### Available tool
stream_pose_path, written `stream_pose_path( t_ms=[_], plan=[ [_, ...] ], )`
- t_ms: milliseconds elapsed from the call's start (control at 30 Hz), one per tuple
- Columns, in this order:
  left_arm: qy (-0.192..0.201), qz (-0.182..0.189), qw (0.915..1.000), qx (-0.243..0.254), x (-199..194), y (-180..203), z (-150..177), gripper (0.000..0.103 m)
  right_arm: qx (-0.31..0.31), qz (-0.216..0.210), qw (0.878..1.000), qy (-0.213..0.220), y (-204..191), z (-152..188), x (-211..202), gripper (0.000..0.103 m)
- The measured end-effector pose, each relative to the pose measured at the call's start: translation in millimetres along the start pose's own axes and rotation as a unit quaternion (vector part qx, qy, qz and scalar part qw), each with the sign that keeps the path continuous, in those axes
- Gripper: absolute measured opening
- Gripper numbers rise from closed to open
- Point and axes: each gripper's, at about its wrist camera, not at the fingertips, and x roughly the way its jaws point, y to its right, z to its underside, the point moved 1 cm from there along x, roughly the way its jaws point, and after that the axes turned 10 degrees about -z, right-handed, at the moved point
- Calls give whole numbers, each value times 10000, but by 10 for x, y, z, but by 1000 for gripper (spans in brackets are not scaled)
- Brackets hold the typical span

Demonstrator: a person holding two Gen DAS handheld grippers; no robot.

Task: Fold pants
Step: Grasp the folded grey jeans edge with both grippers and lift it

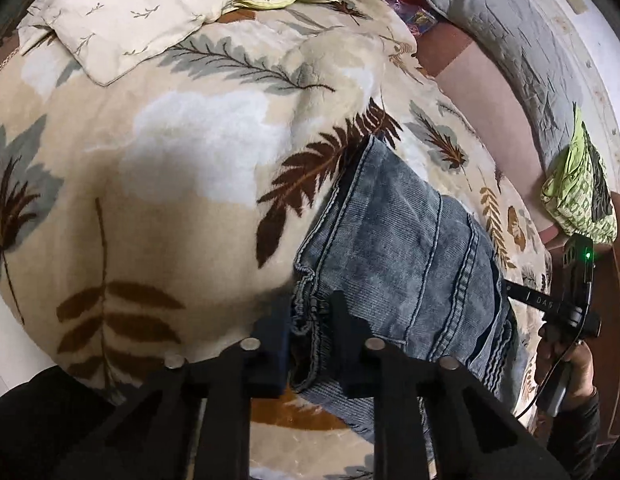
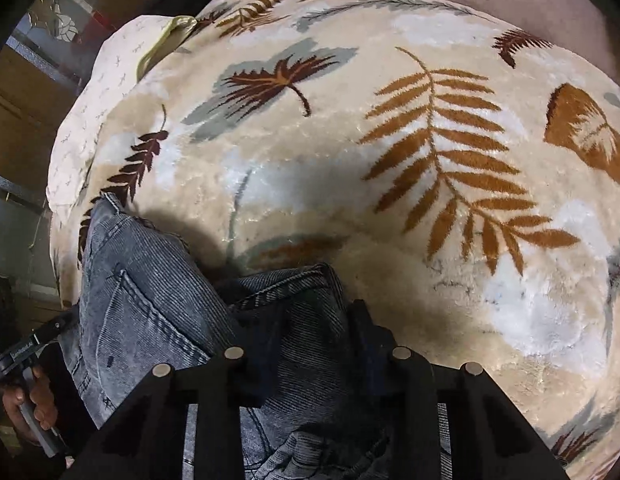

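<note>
The pants [image 1: 394, 240], of blue-grey denim, lie bunched on a big cream blanket [image 1: 169, 184] with a leaf pattern, and a pale pillow [image 1: 121, 12] rests at its far side. The left claw [image 1: 305, 340] has its fingers on both sides of a denim edge, gripping it. The right claw [image 2: 310, 344] is closed over a dark denim fold in the same way

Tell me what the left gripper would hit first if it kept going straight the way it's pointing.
The left gripper already has the jeans between its fingers, so it would push into denim first. Beyond that lies the leaf-print blanket. Depth is hard to judge.
</note>
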Motion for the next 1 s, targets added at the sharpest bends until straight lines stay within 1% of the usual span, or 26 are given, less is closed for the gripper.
stream_pose_path(
  t_ms=[33, 67, 100, 133, 167, 200, 267, 333, 367, 400, 433, 467, 500, 533, 567, 600, 633, 667, 733, 767, 833, 867, 900, 933, 967, 1000],
  plan=[
    [98, -21, 9999, 67, -42, 18, 4, 15, -60, 54, 10000, 2, -26, -3, -14, 32],
    [219, -75, 9997, 126, -87, 47, 17, 15, -137, 125, 9998, 34, -65, -7, -27, 23],
    [424, -166, 9988, 177, -176, 85, 52, 15, -263, 285, 9992, 130, -129, -14, -71, 14],
    [600, -232, 9976, 239, -255, 120, 82, 15, -435, 596, 9965, 381, -220, -22, -160, 8],
    [823, -318, 9955, 332, -348, 159, 135, 15, -620, 862, 9924, 614, -326, -23, -260, 7],
    [1021, -424, 9929, 429, -436, 198, 219, 15, -773, 948, 9894, 781, -423, -7, -340, 7],
    [1197, -569, 9899, 509, -493, 240, 350, 14, -871, 981, 9880, 819, -483, 23, -371, 7],
    [1151, -795, 9888, 521, -403, 216, 434, 15, -791, 1332, 9844, 840, -367, 26, -277, 7],
    [990, -904, 9895, 537, -303, 188, 431, 16, -649, 1508, 9828, 847, -261, 27, -201, 7],
    [727, -969, 9913, 517, -185, 146, 404, 17, -386, 1473, 9859, 698, -114, 21, -82, 8],
    [645, -932, 9925, 448, -155, 101, 385, 21, -25, 1211, 9914, 501, 40, 33, 12, 9],
    [652, -848, 9936, 373, -175, 63, 367, 23, 145, 1043, 9922, 665, 100, 63, -35, 9],
    [777, -752, 9935, 365, -236, 49, 343, 23, 231, 913, 9917, 873, 111, 94, -127, 9],
    [871, -787, 9922, 413, -272, 59, 337, 23, 247, 704, 9922, 1000, 89, 115, -221, 11],
    [929, -832, 9911, 468, -290, 70, 335, 23, 233, 489, 9929, 1055, 60, 122, -289, 20],
    [931, -830, 9908, 518, -285, 88, 325, 23, 212, 315, 9935, 1078, 33, 118, -346, 44],
    [898, -837, 9911, 507, -270, 92, 317, 23, 215, 202, 9939, 1062, 17, 96, -383, 64],
    [870, -837, 9916, 459, -260, 79, 308, 23, 221, 178, 9939, 1066, 7, 78, -402, 91],
    [903, -817, 9917, 403, -291, 47, 312, 24, 52, 210, 9934, 1127, -17, 53, -415, 92],
    [964, -815, 9913, 371, -329, 31, 313, 24, 1, 222, 9949, 979, -20, 25, -354, 92],
    [1339, -1008, 9854, 306, -576, -41, 369, 25, 24, 170, 9988, 459, 27, -25, -135, 89],
    [1544, -1074, 9817, 299, -673, -42, 377, 26, -20, 237, 9992, 306, 33, -38, -45, 71],
    [1777, -1073, 9777, 304, -828, -34, 390, 27, -95, 272, 9994, 182, 33, -45, 29, 33],
    [1903, -1033, 9758, 303, -922, -13, 396, 31, -126, 229, 9995, 184, 25, -51, 48, 30],
    [2054, -965, 9733, 331, -1021, 47, 386, 39, -201, 229, 9994, 171, -15, -54, 44, 20],
    [2103, -879, 9727, 436, -1063, 130, 372, 43, -389, 381, 9984, 159, -87, -42, 46, 17]
  ],
)
